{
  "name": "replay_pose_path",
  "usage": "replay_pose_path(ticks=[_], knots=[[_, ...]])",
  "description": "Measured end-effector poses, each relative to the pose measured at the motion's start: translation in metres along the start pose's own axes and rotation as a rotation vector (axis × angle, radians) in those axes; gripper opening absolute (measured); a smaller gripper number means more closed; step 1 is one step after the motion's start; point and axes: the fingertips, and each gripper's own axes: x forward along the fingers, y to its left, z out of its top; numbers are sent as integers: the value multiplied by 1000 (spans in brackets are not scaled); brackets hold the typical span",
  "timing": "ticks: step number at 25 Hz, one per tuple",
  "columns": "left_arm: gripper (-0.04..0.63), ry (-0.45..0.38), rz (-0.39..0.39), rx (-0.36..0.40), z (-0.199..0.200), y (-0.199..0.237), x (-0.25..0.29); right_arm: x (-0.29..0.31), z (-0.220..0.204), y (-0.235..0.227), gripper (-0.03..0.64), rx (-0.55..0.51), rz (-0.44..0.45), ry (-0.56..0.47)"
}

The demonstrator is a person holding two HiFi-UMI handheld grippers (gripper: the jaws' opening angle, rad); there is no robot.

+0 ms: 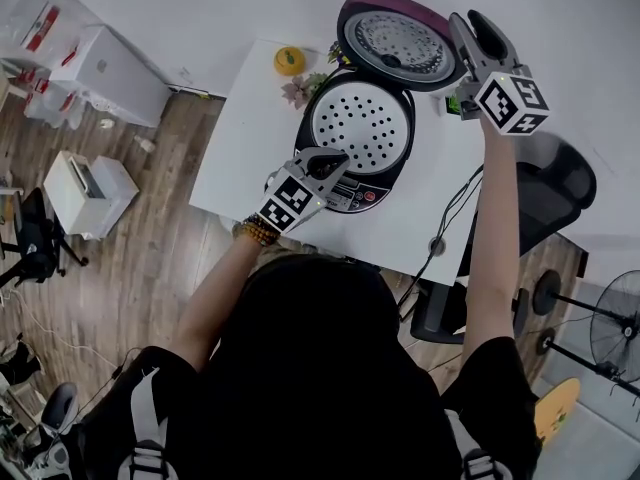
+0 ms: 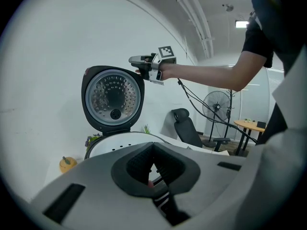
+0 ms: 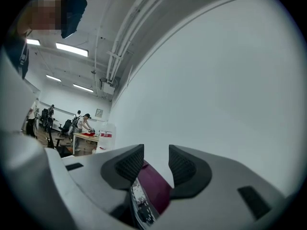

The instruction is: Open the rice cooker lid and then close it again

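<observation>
From the head view, the rice cooker [image 1: 345, 196] sits on the white table [image 1: 250, 128] with its lid [image 1: 398, 43] swung fully up at the far side, showing the perforated inner tray. The right gripper [image 1: 472, 23] is at the lid's right upper edge. The left gripper [image 1: 335, 158] hovers over the cooker's near front, above the control panel.

In the left gripper view, its jaws are pressed together with nothing between them. The lid stands upright beyond, and the right gripper is just beside its top rim.

In the right gripper view, the jaws are spread, and the lid's maroon edge lies below the gap, unpinched.

The opening step looks finished and the closing step is not yet begun. Next, the right gripper probably needs to bear on the lid's top edge and swing it toward the near side until it latches.
</observation>
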Motion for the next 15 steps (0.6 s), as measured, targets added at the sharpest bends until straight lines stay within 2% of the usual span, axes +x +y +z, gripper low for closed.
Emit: replay_pose_path(ticks=[5,10,15], knots=[[21,-2,-1,-8,1,1,1,0,-1,2,155,-14,30,18],[21,4,-10,3,0,-1,0,-3,5,-3,153,-19,-2,-3],[21,-1,-14,0,0,-1,0,6,-6,2,155,-93,7,78]])
